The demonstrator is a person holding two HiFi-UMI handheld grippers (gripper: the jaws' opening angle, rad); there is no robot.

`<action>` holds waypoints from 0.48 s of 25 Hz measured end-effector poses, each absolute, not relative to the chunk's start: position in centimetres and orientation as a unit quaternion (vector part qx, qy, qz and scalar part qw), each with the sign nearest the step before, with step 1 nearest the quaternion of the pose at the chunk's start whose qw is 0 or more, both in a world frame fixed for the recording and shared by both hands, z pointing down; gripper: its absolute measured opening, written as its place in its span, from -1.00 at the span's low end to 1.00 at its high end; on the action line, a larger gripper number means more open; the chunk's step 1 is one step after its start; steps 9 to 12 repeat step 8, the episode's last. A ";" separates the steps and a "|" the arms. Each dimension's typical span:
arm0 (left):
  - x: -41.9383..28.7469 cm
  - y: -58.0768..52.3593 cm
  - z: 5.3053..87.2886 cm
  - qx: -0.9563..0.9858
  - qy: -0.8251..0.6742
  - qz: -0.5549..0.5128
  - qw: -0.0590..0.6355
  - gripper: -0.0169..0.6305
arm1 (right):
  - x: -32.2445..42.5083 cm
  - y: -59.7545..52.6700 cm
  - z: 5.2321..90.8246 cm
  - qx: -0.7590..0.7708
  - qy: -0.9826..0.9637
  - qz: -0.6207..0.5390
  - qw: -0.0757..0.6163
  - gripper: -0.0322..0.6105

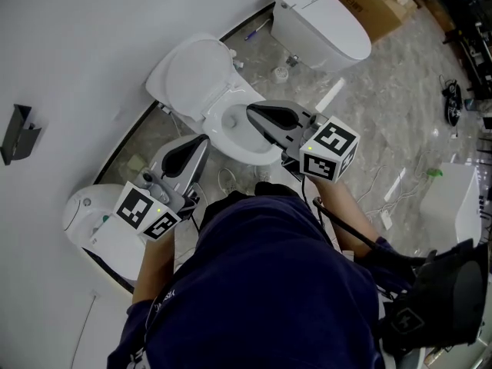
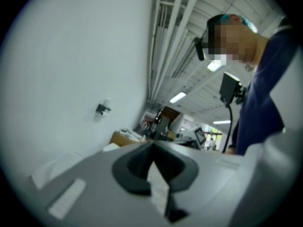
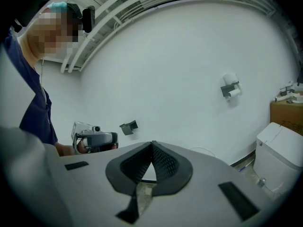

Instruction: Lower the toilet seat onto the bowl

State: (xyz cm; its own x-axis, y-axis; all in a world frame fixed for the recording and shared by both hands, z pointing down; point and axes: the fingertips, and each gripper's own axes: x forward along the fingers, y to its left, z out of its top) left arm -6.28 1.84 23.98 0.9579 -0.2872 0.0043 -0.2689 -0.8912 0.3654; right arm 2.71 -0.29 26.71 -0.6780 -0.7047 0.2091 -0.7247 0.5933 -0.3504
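Navy top (image 1: pixel 269 283) is filling the near frame. We're holding the right claw (image 1: pixel 250 112) pinched together and empty, hovering just above the toilet seat (image 1: pixel 217 131), which is apparently lying flat on the bowl (image 1: pixel 257 158). The lid (image 1: pixel 192 75) is standing up beyond the claw. The left claw (image 1: pixel 203 139) is sitting closed too, empty, beside the bowl.

Glossy white toilet bowl (image 1: pixel 231 141), polished marbled floor (image 1: pixel 369 129), matt cardboard box (image 1: pixel 377 10)
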 end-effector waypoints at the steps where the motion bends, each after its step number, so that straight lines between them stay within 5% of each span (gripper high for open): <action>1: -6.2 1.7 23.9 0.972 -0.143 -0.025 0.184 -0.94 | 3.0 -0.4 26.7 0.403 -0.891 0.208 0.024 -0.88; 12: -6.2 0.8 24.1 0.972 -0.143 -0.025 0.187 -0.94 | 3.8 -1.6 26.8 0.413 -0.887 0.206 0.025 -0.88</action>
